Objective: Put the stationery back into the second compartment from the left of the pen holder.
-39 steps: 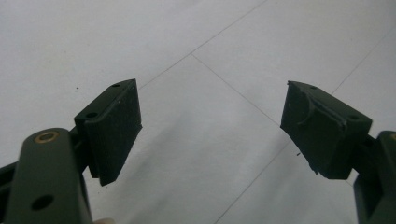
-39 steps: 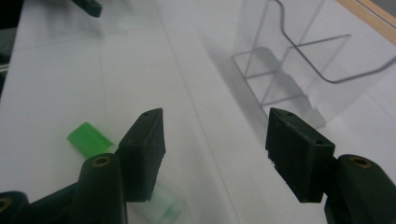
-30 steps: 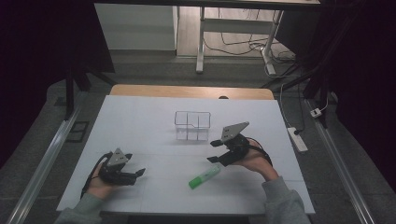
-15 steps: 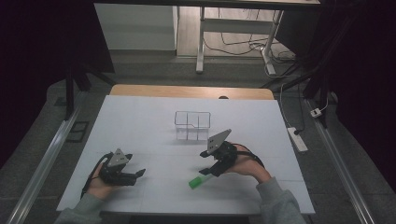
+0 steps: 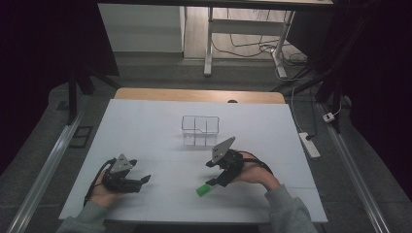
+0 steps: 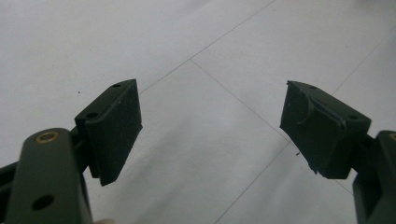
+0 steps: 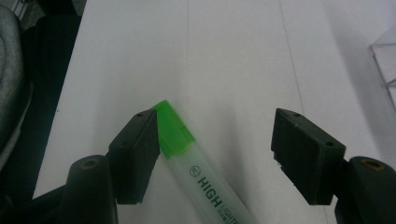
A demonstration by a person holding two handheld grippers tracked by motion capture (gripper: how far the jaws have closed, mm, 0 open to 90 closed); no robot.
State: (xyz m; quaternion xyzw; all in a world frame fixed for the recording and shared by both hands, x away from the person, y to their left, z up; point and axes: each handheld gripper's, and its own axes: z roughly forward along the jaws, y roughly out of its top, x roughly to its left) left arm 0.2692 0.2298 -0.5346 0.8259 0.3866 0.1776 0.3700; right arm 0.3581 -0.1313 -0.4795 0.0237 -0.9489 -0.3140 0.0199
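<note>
Right hand-held gripper (image 7: 215, 140) lowered, straddling "HIGH LIGHT..." highlighter (image 7: 196, 172).

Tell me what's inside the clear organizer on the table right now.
The clear organizer looks empty: the white table shows through its compartments. The green highlighter lies on the table between the open right gripper jaws. Glare hides details.

A green highlighter (image 7: 196, 177) lies flat on the white desk (image 5: 160, 126). Its cap is bright green and its barrel a pale, see-through green printed with "HIGH LIGHT" in dark green letters. In the right gripper view it runs slantwise from the middle of the frame down toward the lower right, cap end uppermost, the cap just beside the left jaw. In the high view it shows as a small green piece (image 5: 203, 190) at lower centre of the frame.
</note>
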